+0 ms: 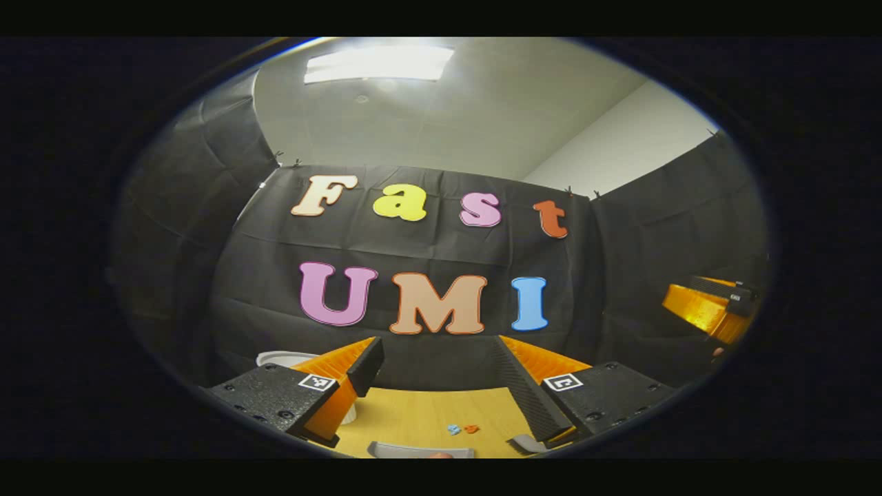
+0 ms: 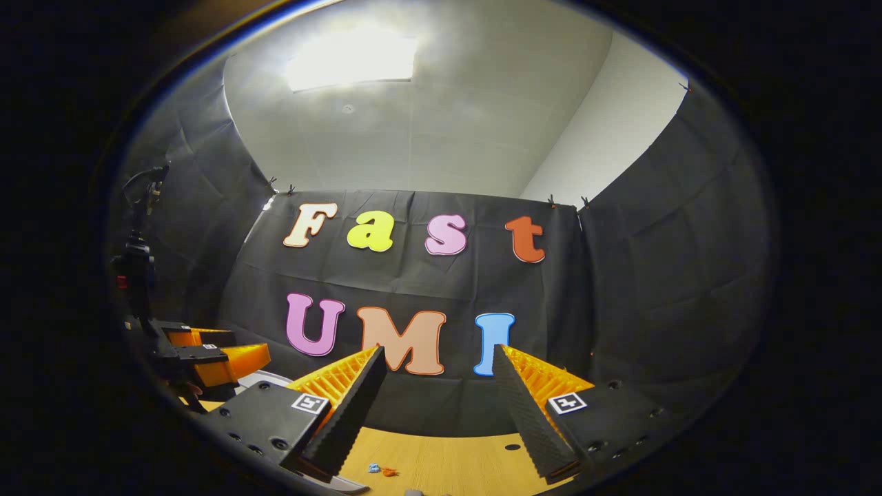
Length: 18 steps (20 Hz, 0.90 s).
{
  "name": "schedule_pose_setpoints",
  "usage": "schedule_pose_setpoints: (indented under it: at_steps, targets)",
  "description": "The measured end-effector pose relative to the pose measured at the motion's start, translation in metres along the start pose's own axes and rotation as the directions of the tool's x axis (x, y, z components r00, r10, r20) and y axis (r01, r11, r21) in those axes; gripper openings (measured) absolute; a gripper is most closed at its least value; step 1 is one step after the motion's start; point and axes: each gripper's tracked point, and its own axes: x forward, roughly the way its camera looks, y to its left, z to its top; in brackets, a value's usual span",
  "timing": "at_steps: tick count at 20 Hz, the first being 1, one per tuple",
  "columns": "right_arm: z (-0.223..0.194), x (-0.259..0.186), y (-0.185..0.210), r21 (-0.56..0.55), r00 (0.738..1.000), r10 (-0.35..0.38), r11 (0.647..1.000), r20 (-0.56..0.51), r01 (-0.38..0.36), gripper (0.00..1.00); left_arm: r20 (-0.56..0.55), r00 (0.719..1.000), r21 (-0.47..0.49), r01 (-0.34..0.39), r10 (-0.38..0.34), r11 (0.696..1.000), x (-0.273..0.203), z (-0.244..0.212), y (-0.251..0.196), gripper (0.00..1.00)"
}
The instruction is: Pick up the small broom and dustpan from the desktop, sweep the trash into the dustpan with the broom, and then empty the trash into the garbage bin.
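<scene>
In the left gripper view, the left hand-held gripper (image 1: pixel 441 382) has its fingers spread apart and holding nothing above the wooden surface (image 1: pixel 427 410), where small blue and orange scraps of trash (image 1: pixel 462 429) lie at the lower centre, a grey dustpan (image 1: pixel 420 451) sits at the bottom edge, and a white garbage bin (image 1: pixel 282 359) shows at the lower left behind one finger. In the right gripper view, the right hand-held gripper (image 2: pixel 437 403) is likewise apart and empty, with the scraps at the bottom left of centre.
</scene>
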Motion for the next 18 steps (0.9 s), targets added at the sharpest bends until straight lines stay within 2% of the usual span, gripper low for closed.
schedule_pose_setpoints:
  at_steps: [6,10,18]
  targets:
    - [-0.005,-0.002,-0.022,-0.004,0.999,-0.039,0.999,-0.012,0.039,0.99,0.011,0.999,0.018,0.040,-0.040,0.999,0.004,0.002,-0.024,0.93]
    - [-0.011,-0.004,-0.031,-0.018,0.999,-0.039,0.999,-0.025,0.039,0.99,0.011,0.998,0.035,0.062,-0.063,0.997,0.004,0.000,-0.041,0.93]
    - [-0.019,0.005,-0.041,0.045,0.999,-0.015,0.999,-0.036,0.017,0.99,-0.006,1.000,0.058,0.017,-0.017,0.998,-0.001,-0.004,-0.038,0.93]
